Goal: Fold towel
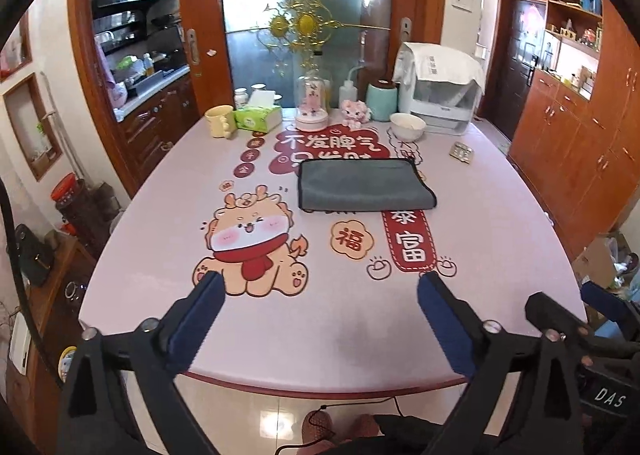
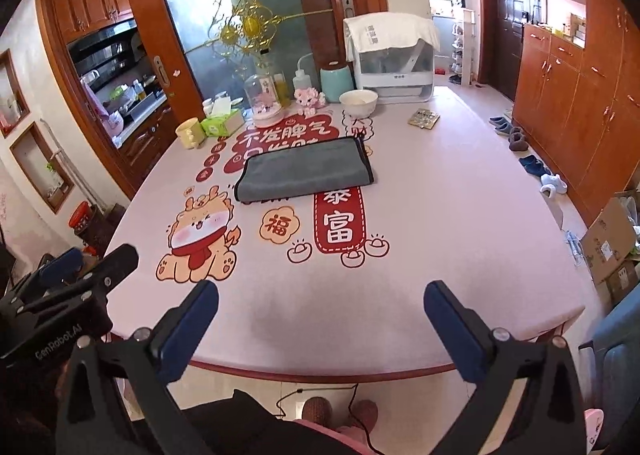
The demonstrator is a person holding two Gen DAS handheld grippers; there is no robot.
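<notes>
A grey towel (image 1: pixel 364 185) lies folded flat in a rectangle on the middle of the pink table (image 1: pixel 320 327). It also shows in the right wrist view (image 2: pixel 306 169). My left gripper (image 1: pixel 320 283) is open and empty, held above the table's near edge, well short of the towel. My right gripper (image 2: pixel 322 293) is open and empty too, beside the left one, above the near edge. Each gripper shows at the side of the other's view.
Along the table's far edge stand a yellow mug (image 1: pixel 219 121), a tissue box (image 1: pixel 258 117), a glass dome (image 1: pixel 314 103), a teal canister (image 1: pixel 382 99), a white bowl (image 1: pixel 408 126) and a covered white appliance (image 1: pixel 440 89). A foil pack (image 1: pixel 461 153) lies at the right.
</notes>
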